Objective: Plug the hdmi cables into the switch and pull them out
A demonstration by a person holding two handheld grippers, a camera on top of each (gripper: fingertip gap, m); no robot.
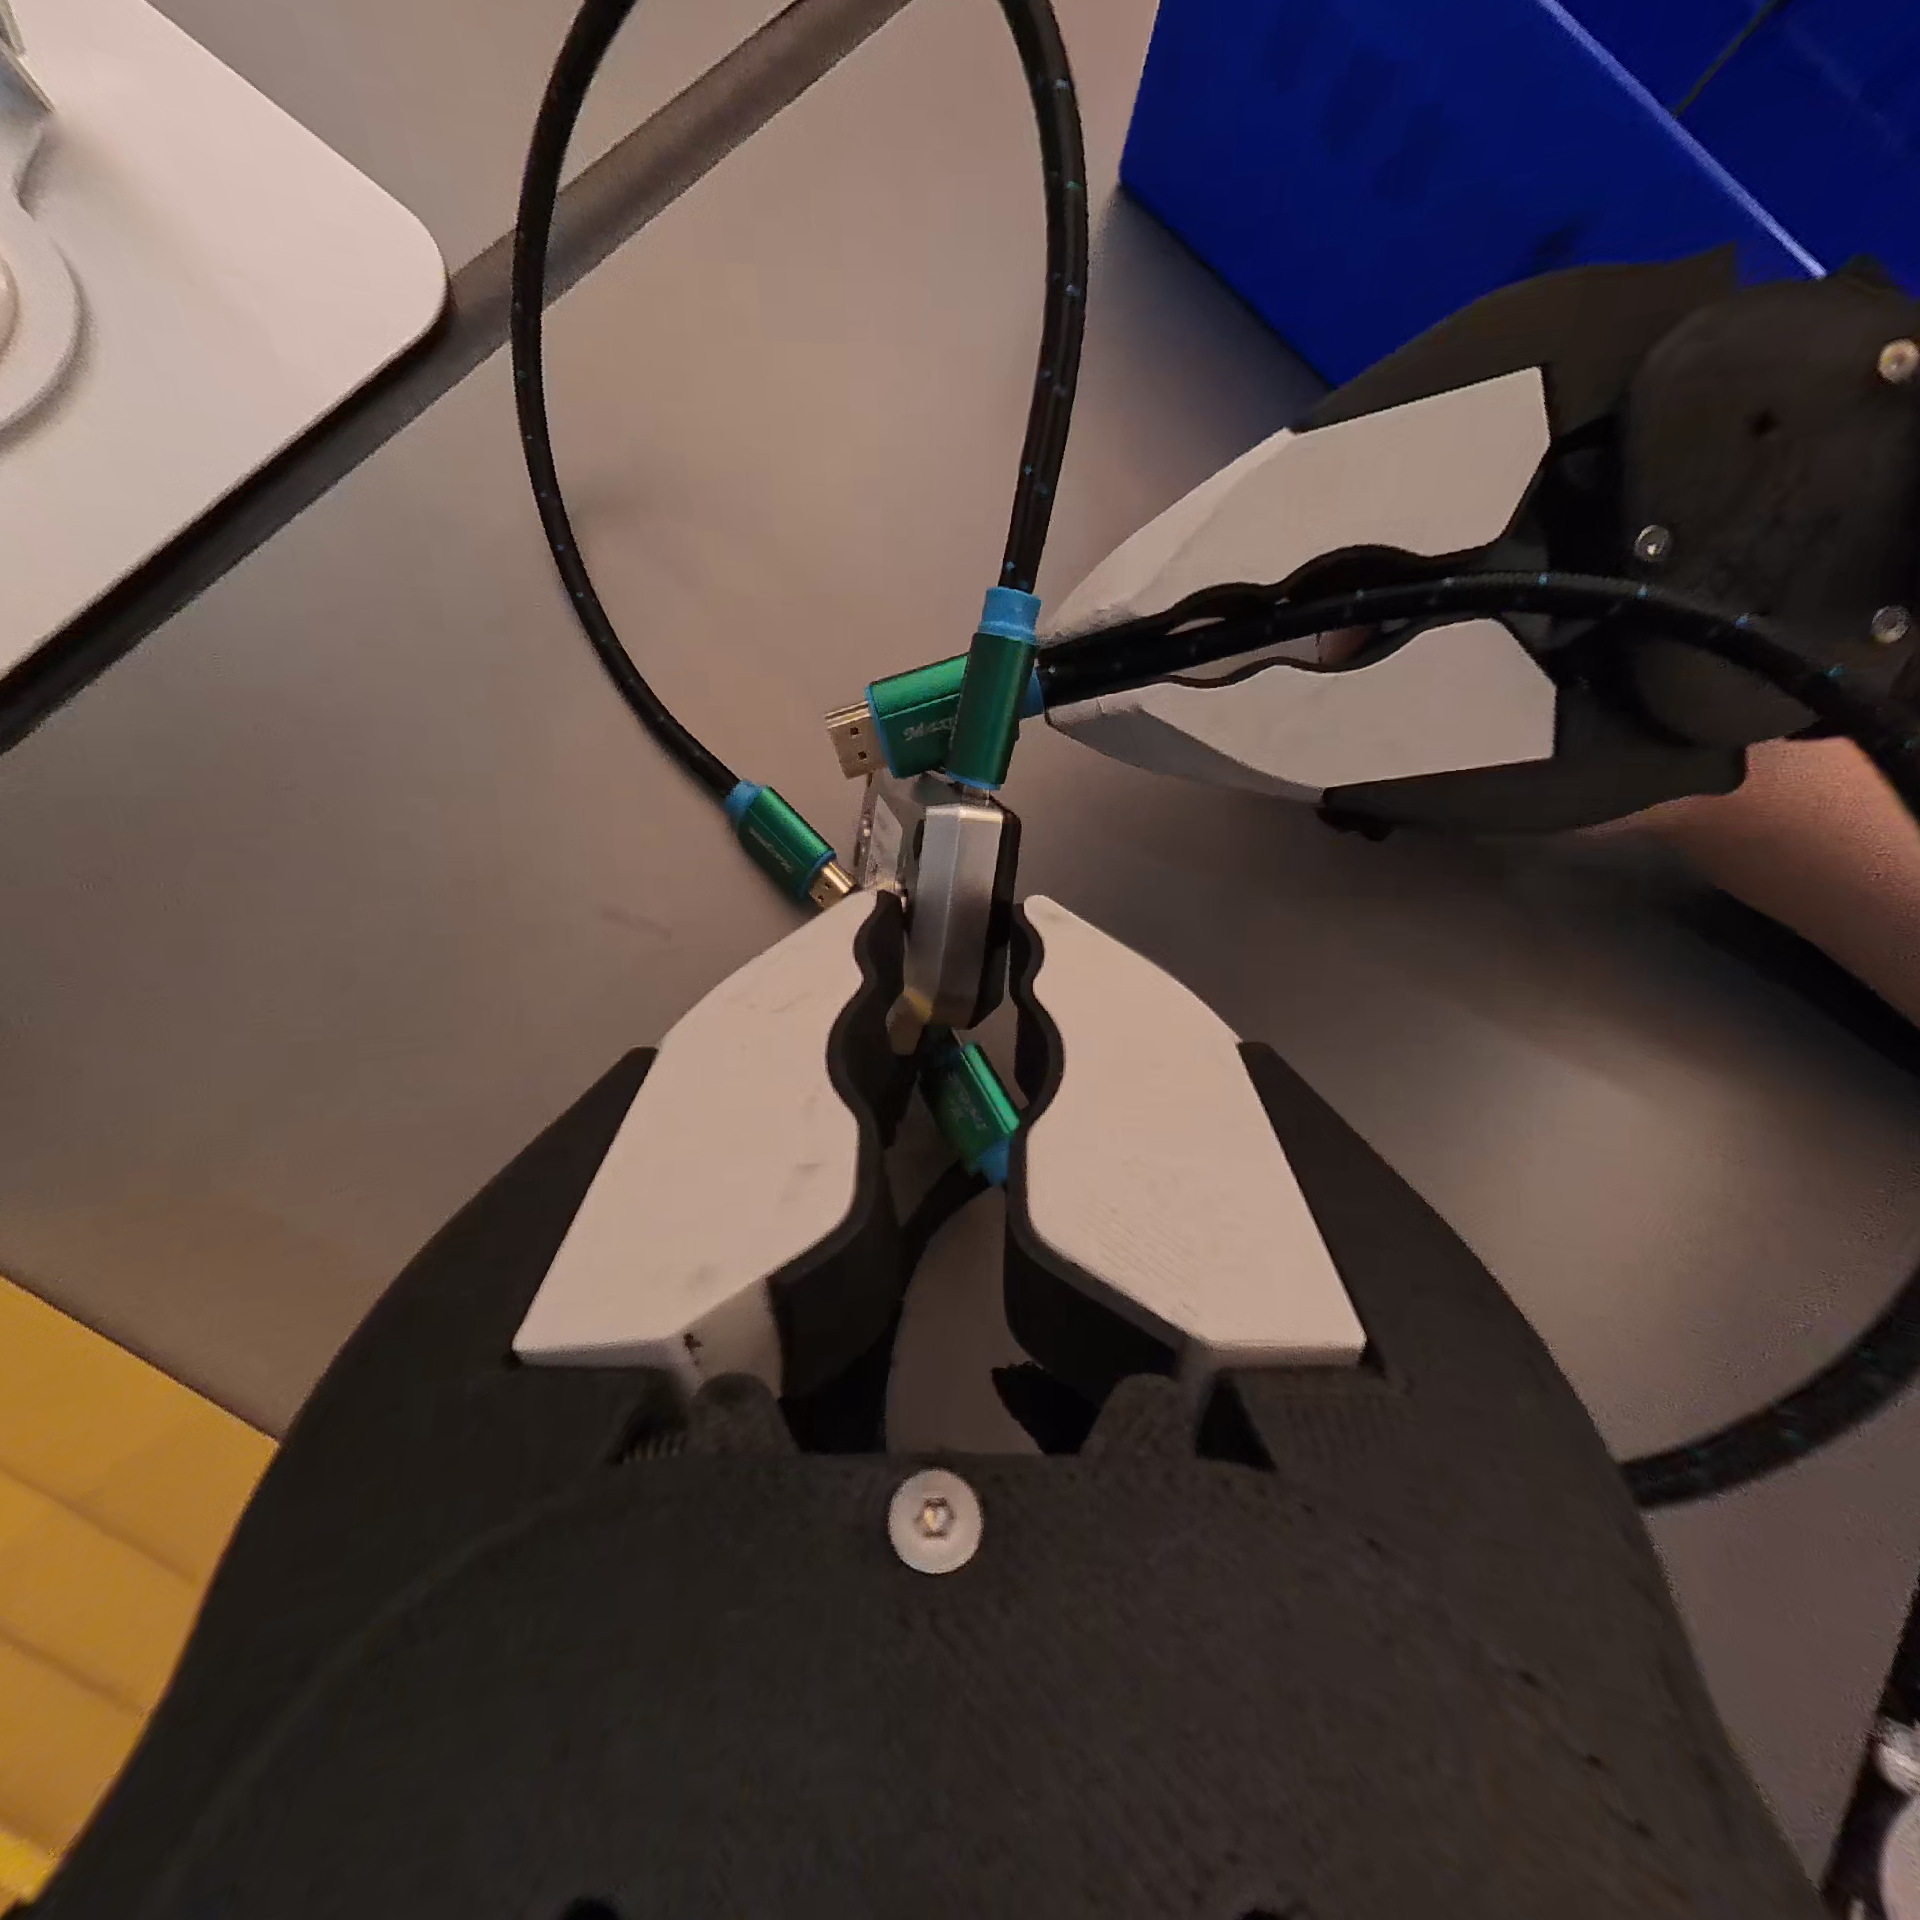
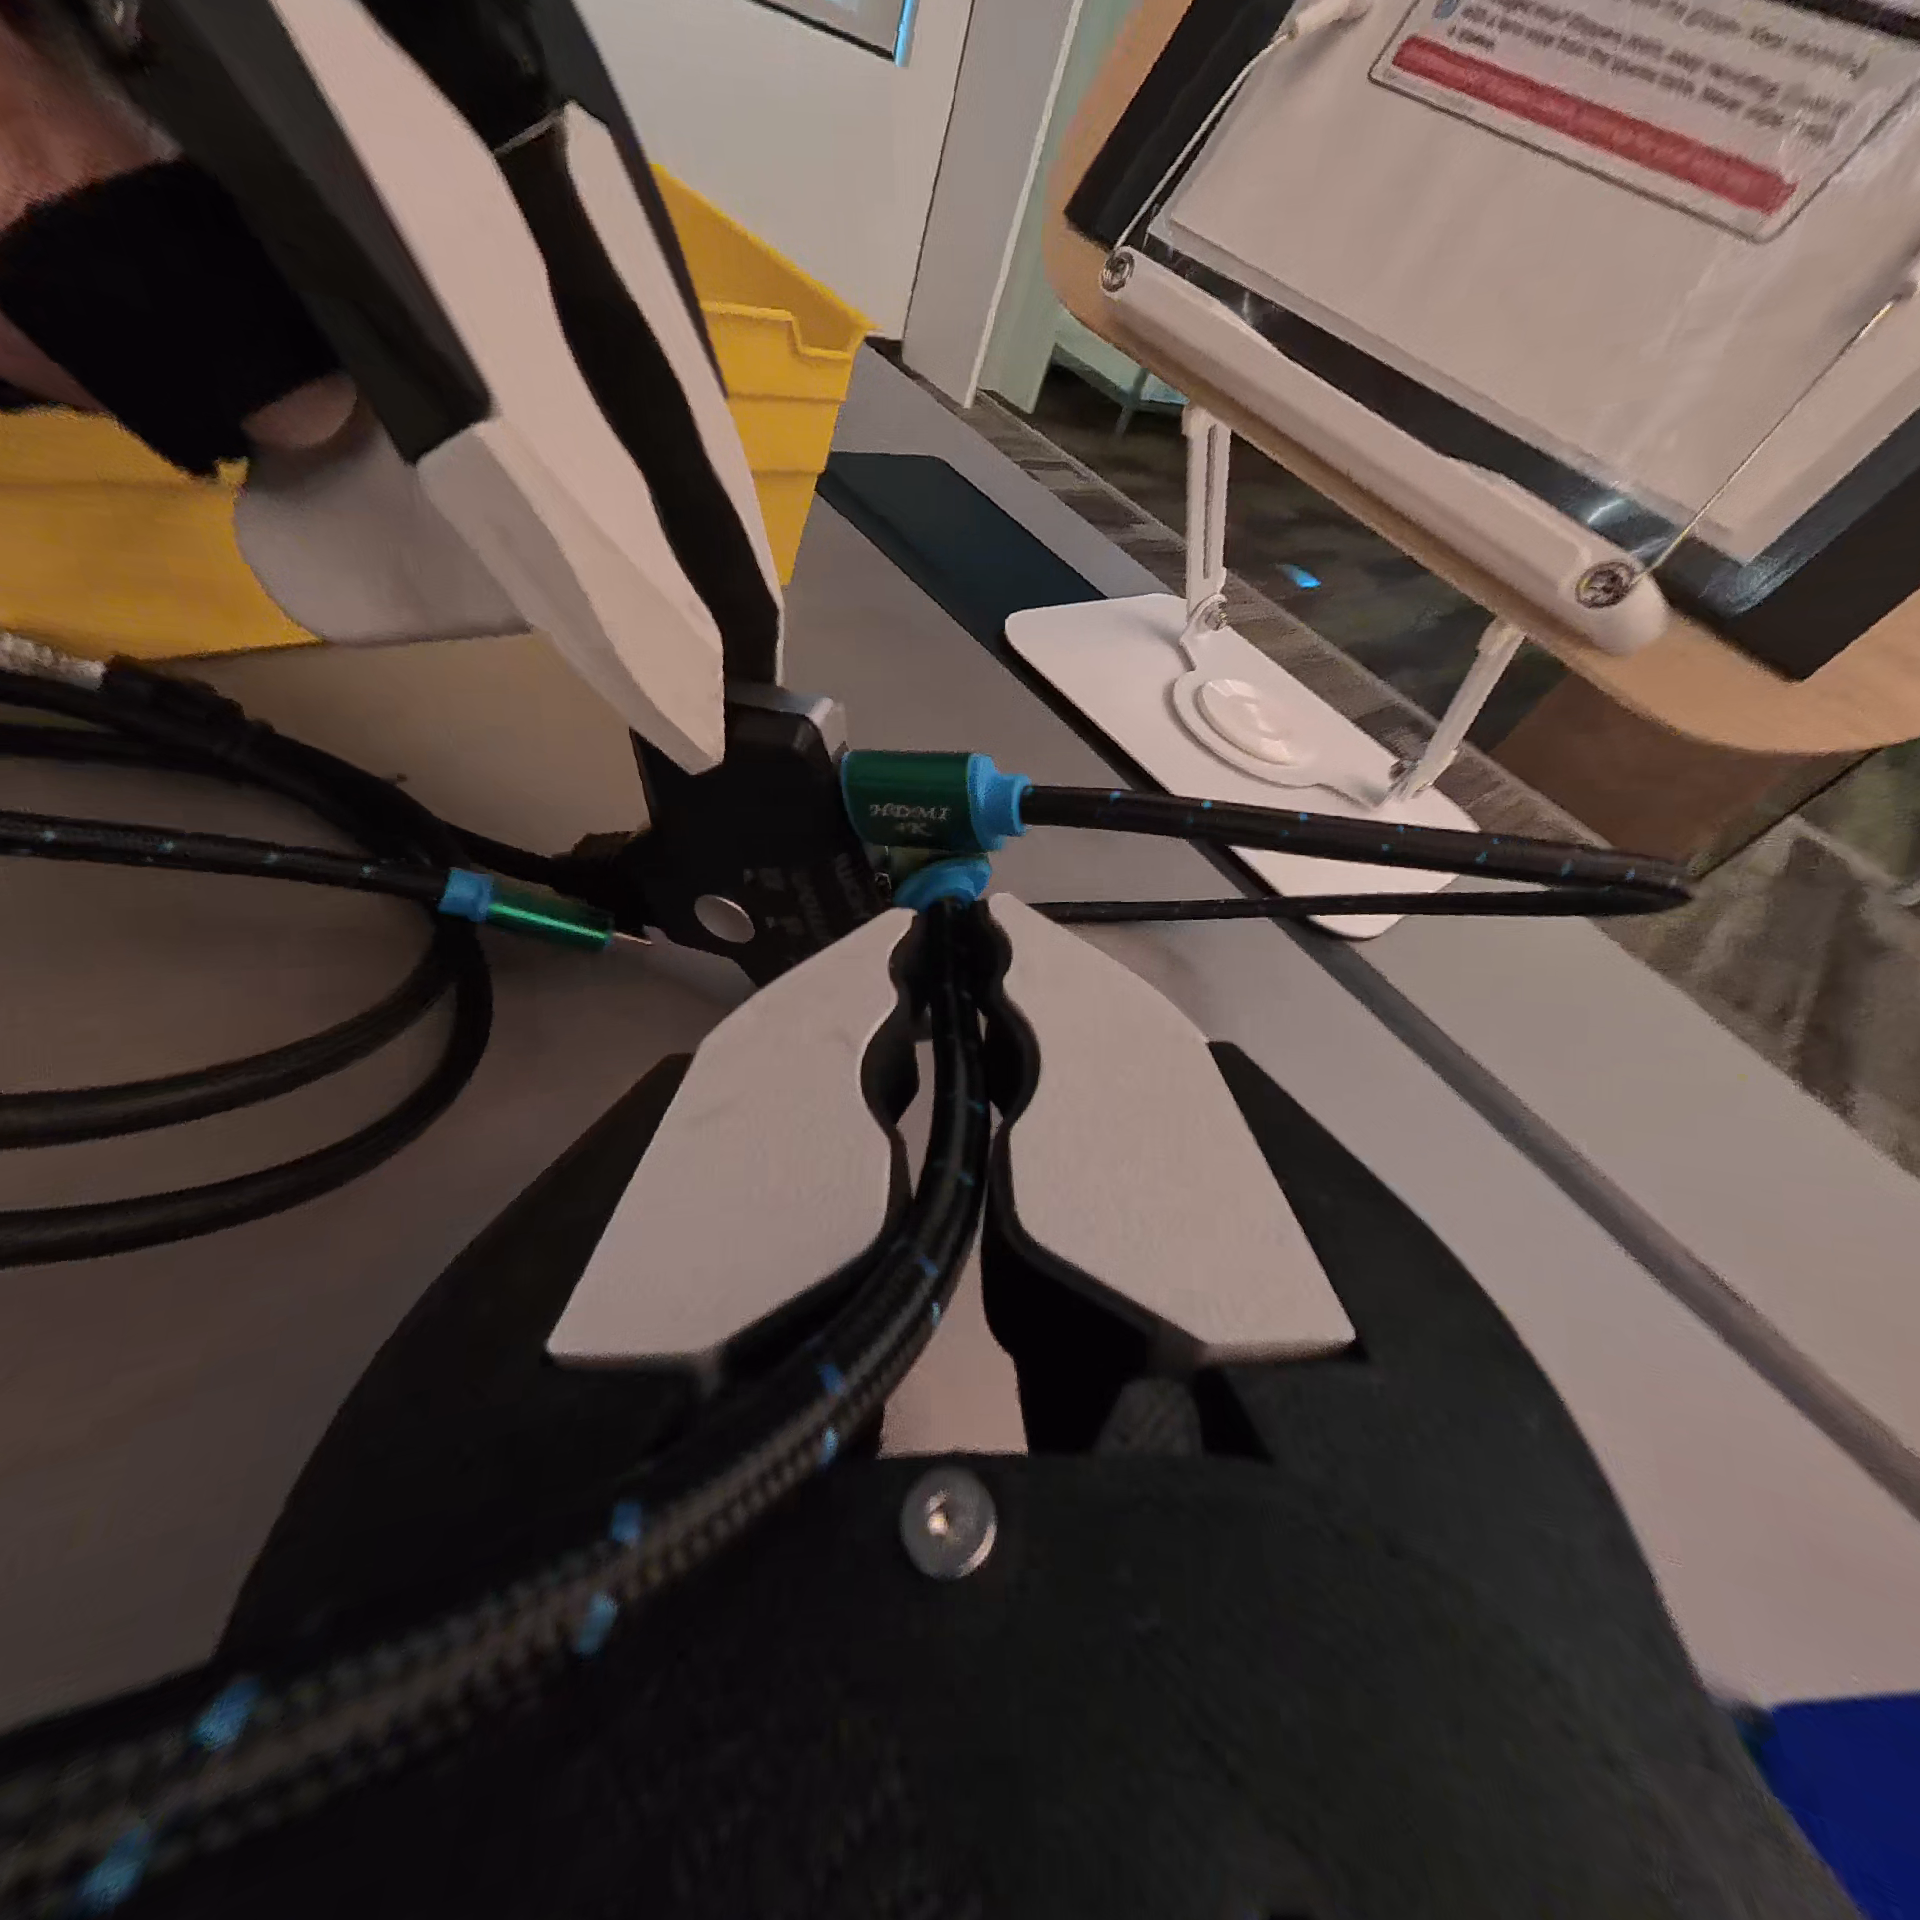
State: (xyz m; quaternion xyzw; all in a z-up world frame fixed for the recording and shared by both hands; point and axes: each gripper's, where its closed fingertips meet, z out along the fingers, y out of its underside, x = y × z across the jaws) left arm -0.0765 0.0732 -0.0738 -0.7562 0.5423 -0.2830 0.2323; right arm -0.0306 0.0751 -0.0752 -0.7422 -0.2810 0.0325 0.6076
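Green-shelled plug (image 1: 914, 717), loose with its metal tip bare, is lying just beyond the switch (image 1: 956, 914), which the left gripper (image 1: 951, 935) is clenching above the desk (image 1: 312, 831); the right gripper (image 1: 1044, 670), nearer, is grasping its cable (image 2: 951, 1049) behind, pointing it crosswise leftward.

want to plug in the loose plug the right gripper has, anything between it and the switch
Yes: the plugged-in connector crosses in front of the loose plug, between it and the switch clamped in the left gripper.

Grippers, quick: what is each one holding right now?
Left gripper: shut on the switch.
Right gripper: shut on the braided cables just behind a green plug.
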